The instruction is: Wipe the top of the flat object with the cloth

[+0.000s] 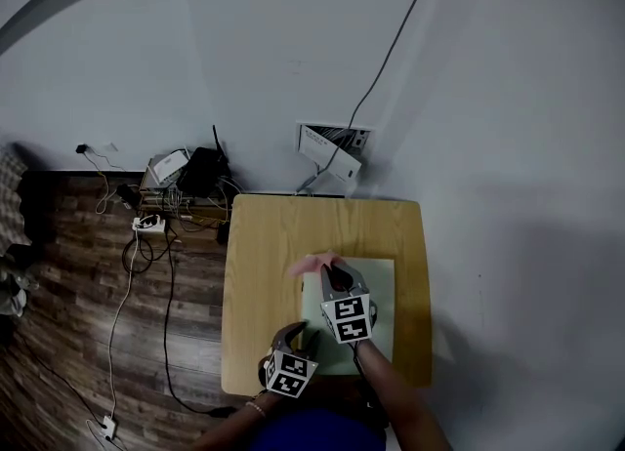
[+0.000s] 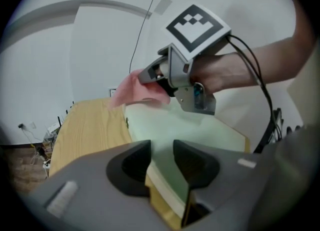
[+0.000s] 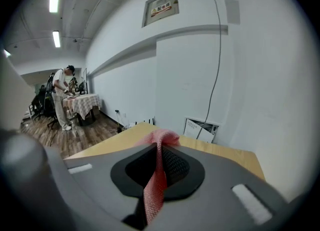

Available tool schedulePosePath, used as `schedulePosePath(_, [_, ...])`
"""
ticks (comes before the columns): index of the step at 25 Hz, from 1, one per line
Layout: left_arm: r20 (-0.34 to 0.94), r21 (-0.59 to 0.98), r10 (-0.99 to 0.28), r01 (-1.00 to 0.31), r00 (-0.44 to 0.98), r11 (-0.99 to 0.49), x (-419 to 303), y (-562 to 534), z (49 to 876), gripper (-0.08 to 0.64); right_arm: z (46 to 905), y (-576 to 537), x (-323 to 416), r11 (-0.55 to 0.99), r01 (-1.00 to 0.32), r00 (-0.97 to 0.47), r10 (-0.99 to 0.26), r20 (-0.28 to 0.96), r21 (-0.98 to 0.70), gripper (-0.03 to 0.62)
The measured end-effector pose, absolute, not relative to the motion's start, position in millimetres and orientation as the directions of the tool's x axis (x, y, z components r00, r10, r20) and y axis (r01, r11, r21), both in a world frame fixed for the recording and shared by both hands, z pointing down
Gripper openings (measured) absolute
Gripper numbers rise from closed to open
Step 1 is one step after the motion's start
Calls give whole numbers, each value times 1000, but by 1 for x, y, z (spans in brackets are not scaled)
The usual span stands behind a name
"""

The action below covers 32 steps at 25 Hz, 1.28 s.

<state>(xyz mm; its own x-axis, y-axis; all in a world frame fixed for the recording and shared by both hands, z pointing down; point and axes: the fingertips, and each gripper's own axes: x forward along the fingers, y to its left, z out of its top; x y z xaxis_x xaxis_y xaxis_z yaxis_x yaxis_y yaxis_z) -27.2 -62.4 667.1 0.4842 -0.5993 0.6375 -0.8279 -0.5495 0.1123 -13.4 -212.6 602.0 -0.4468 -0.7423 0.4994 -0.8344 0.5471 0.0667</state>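
1. The left gripper [image 2: 161,147] sits at the near edge of the pale green flat rectangular board [image 2: 200,130]. Its jaws are released and stand apart, and the board's edge shows in the gap, unpinched.
2. Just beyond, over the board's left part, the right gripper [image 3: 159,151] is clenched on the pink woven cloth [image 3: 161,137]. The cloth bunches out past the tips above the board's far left corner; whether it touches is unclear. From the left gripper view, this gripper and its hand block the board's far side.
3. The board lies on the square light wooden table [image 1: 273,244], with bare wood to its left and beyond it.
4. Past the board, an open white wall box [image 1: 334,151] holds wiring, and a thin black cable [image 1: 391,49] climbs the wall.
5. Far left of the board, a black router [image 1: 203,171] and a white power strip [image 1: 148,224] sit among cords by the dark plank floor [image 1: 68,273].
6. Farthest from the board, a person [image 3: 62,97] stands at a checked-cloth table [image 3: 82,106].
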Motion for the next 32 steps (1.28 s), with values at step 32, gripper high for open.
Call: schedulePosePath(32, [658,1,-615,-817,435,-577,-23,-64,671,131,661,-226,-33,639,-746,-401,-657,639,190,15])
